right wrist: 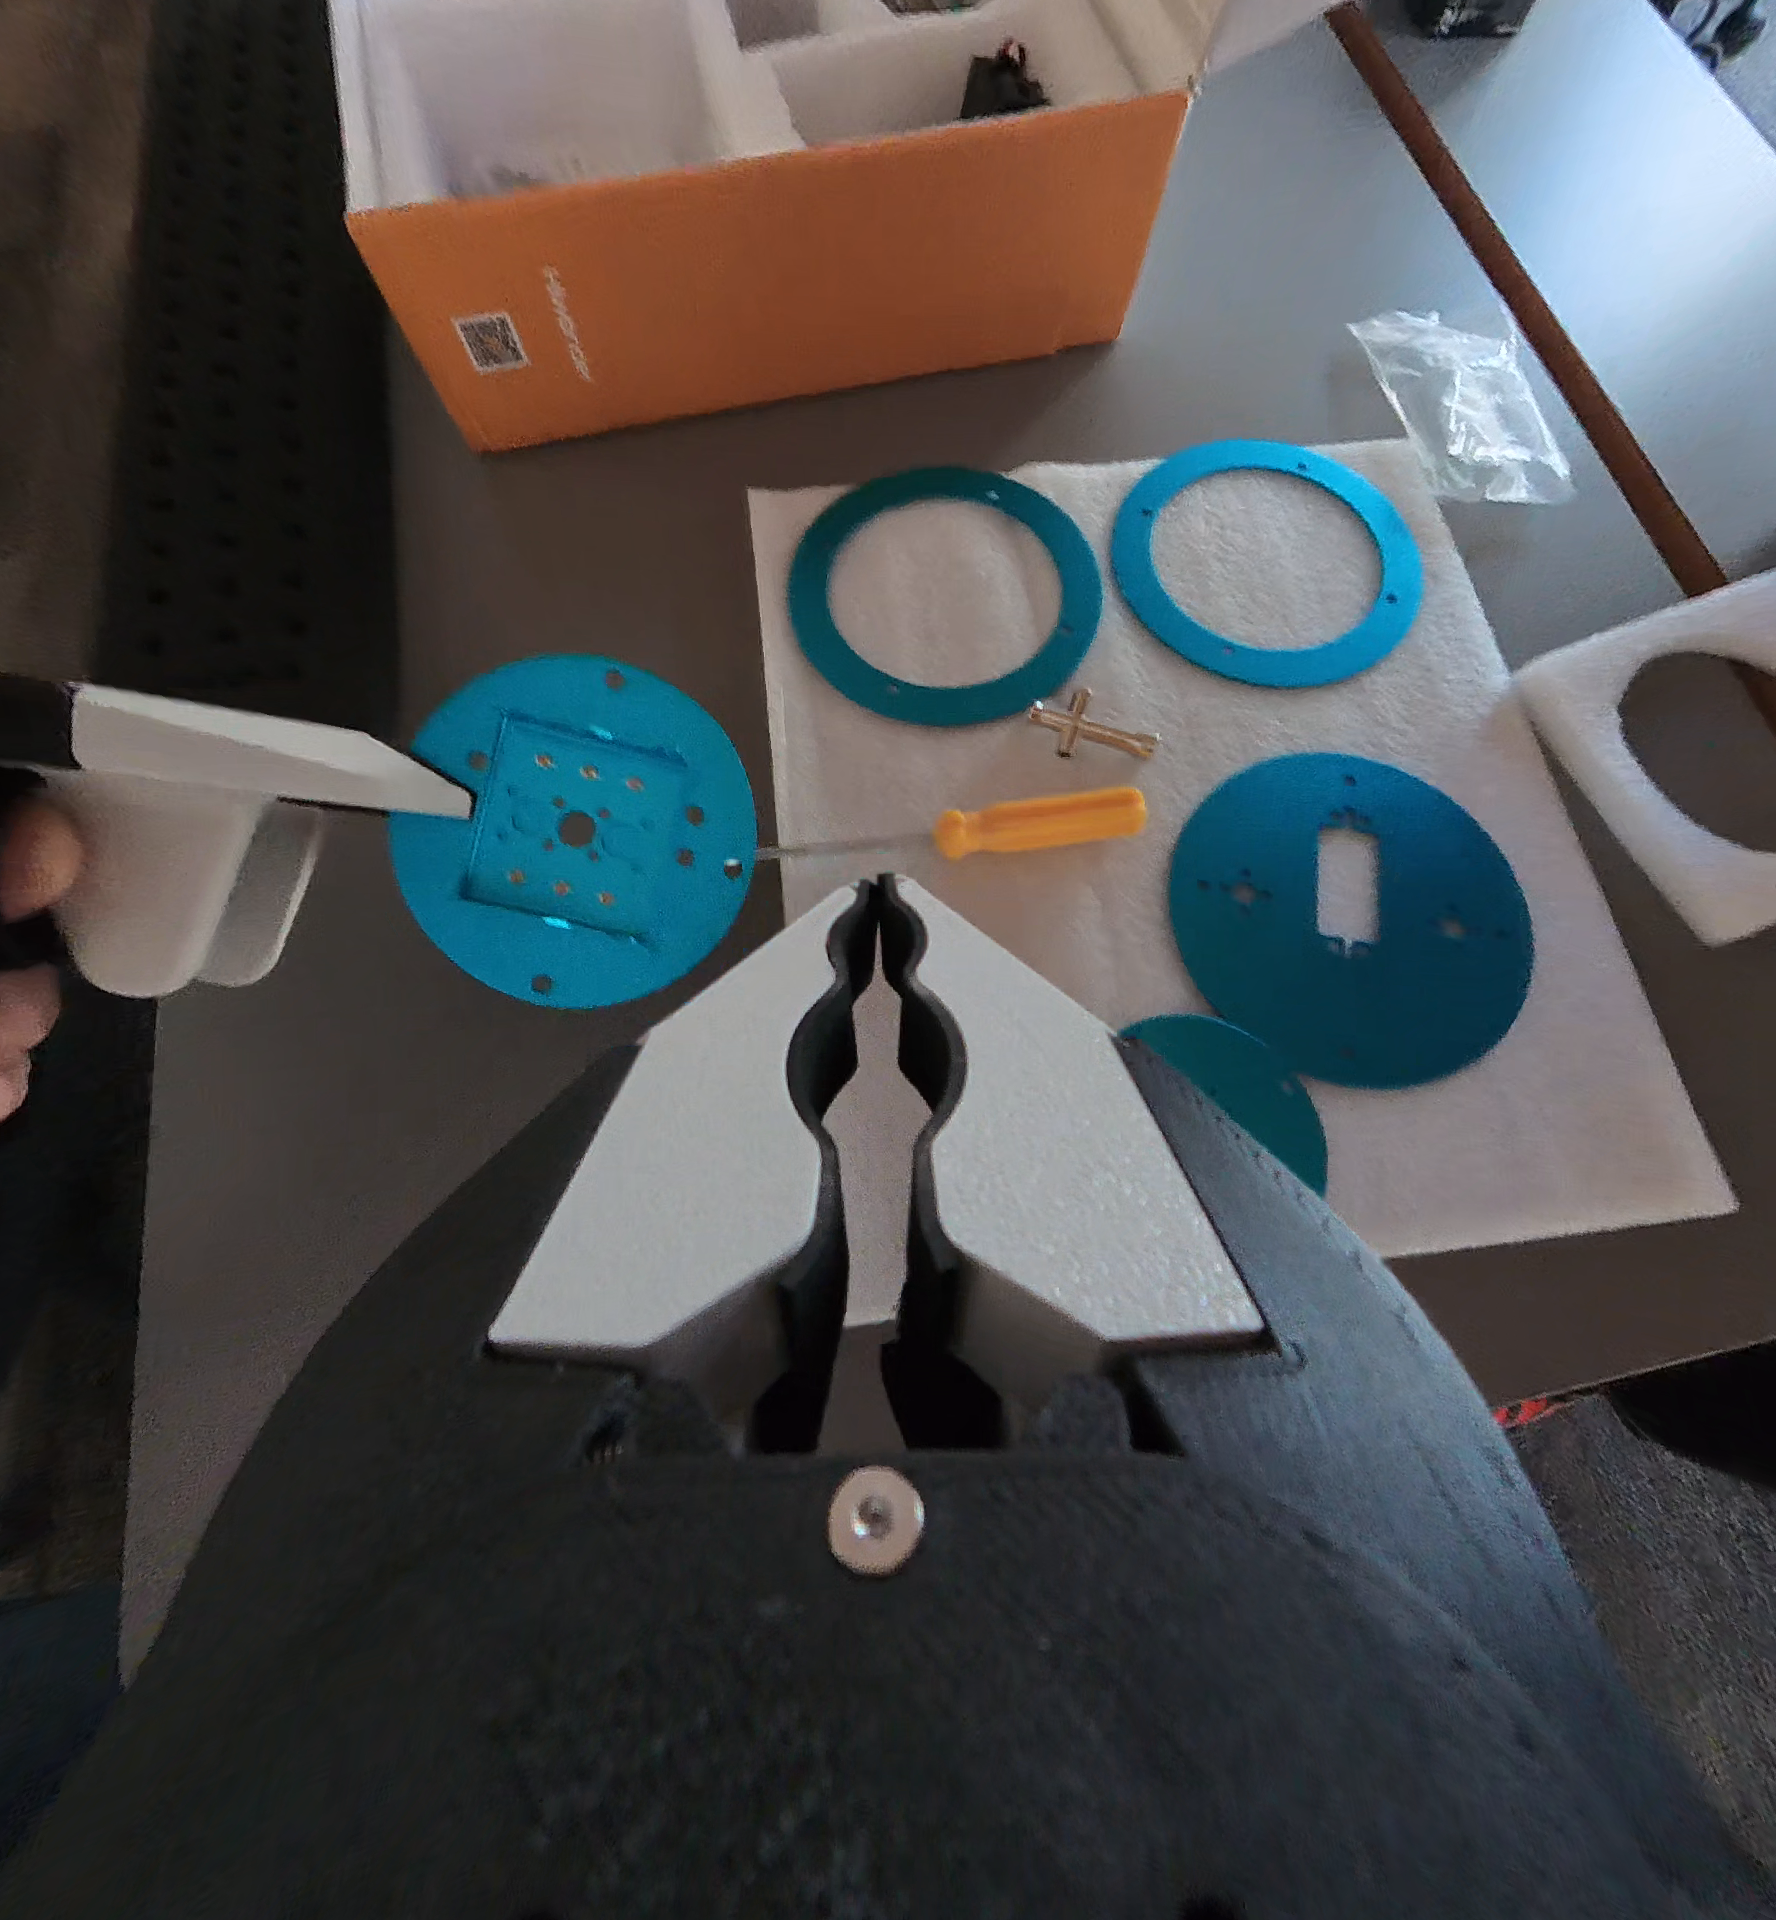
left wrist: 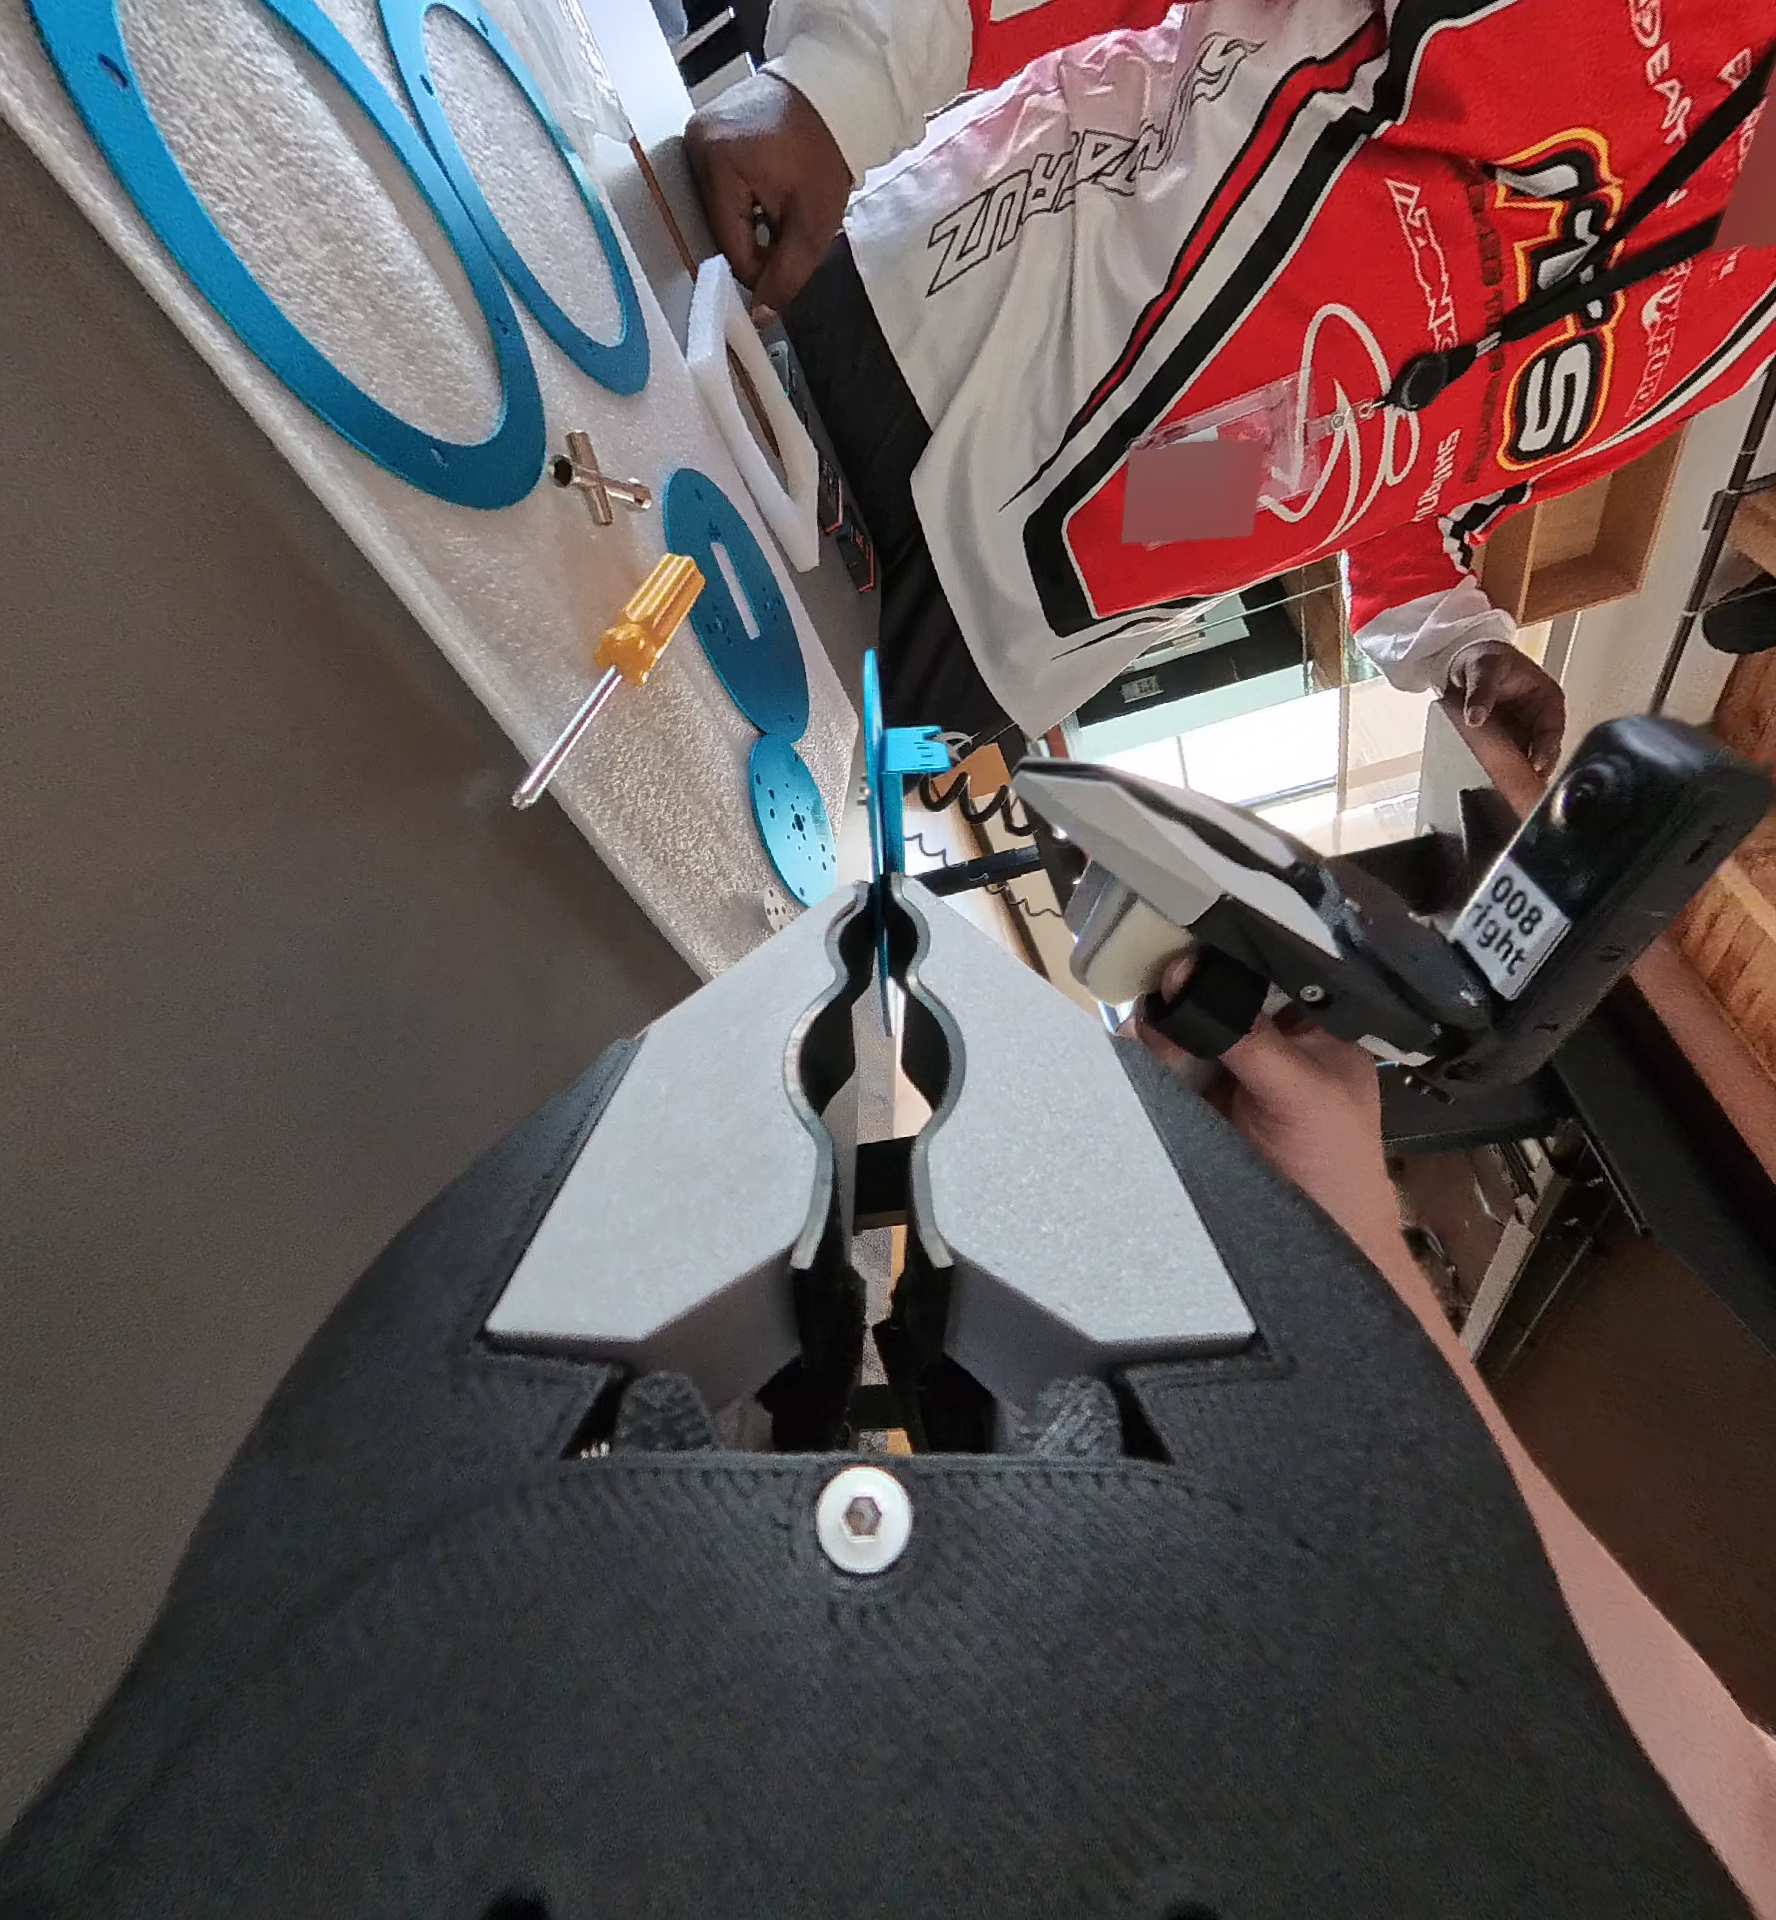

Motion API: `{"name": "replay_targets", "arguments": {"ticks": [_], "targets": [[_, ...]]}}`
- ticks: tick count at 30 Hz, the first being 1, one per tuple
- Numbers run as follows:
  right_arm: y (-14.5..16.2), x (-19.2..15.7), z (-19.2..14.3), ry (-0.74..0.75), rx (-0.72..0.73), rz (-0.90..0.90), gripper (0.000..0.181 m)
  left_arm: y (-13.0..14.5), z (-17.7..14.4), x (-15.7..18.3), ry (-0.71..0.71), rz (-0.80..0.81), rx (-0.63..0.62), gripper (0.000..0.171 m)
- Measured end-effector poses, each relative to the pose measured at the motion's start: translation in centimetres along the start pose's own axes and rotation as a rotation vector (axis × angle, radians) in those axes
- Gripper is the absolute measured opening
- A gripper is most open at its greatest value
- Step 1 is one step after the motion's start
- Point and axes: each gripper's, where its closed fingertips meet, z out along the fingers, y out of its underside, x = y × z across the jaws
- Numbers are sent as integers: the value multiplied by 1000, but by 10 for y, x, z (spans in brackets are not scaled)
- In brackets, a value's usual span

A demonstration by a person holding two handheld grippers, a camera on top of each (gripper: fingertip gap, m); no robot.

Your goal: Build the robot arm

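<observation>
Left claw (left wrist: 879,899) pinching round blue perforated metal plate (right wrist: 572,831) by its rim only; could twist loose. Right claw (right wrist: 881,894) closed, empty, hovering above grey bench (right wrist: 551,582).

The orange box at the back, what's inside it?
The orange box is open. Inside I can see white foam dividers and something small and black. Its front wall hides everything lower down.

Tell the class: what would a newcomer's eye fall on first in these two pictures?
First, the blue disc with a square bracket, held up edge-on in the left tongs above the dark table. Next, two blue rings and a yellow screwdriver on a white foam sheet, behind the shut, empty right tongs.
</observation>
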Motion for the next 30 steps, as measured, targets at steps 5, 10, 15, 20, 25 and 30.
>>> {"name": "replay_targets", "arguments": {"ticks": [5,10,15,20,25,30], "targets": [[24,-2,-2,-35,18,81,0,3,-1,-8,-30,15,-10,0],[43,1,-14,-9,113,157,3,-3,-7,-9,-68,107,-7,0],[38,16,-35,-40,333,414,21,-33,-13,5,-75,292,58,0],[-19,56,-79,-64,687,551,1,-46,0,16,-7,210,64,0],[-13,45,-69,36,500,287,0,-30,1,12,-18,129,37,0],[58,1,-42,24,236,184,3,-3,-15,1,7,-2,0,0]]}}
